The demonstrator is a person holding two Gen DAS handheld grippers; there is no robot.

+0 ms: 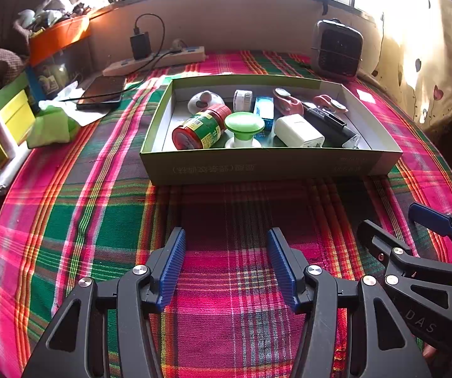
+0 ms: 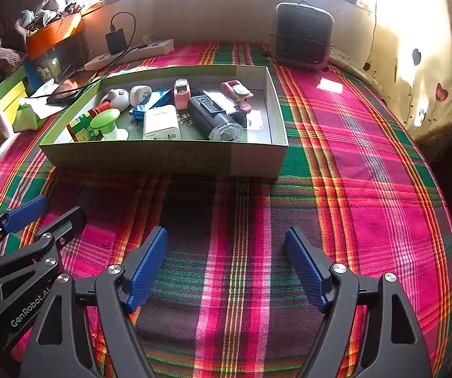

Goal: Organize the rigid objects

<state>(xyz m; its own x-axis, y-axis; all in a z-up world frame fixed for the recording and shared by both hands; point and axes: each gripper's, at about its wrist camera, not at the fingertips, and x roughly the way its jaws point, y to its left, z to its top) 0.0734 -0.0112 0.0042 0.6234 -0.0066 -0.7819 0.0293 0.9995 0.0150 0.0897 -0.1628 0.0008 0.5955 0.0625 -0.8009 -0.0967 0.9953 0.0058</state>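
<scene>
Both grippers are hovering low over the plaid cloth on the worktop, side by side, and neither has anything in it. The left gripper has its blue pads spread wide with just cloth showing between them, and the right gripper is spread about the same, also empty. All the small stuff is sitting in the shallow cardboard box a bit ahead of them. Inside it, a red jar with a green label lies on its side at the left end, with a green-capped bottle just beside it, then a white charger block and a black flashlight with a clear front end pointing at the near wall. Behind those there's a small blue box, a white round tub, a little panda figure and a couple of pink clip-like things near the far wall. Off to the left of the box, a phone lies on the cloth with a cable running to a power strip by the wall, and a small heater stands at the back right.
</scene>
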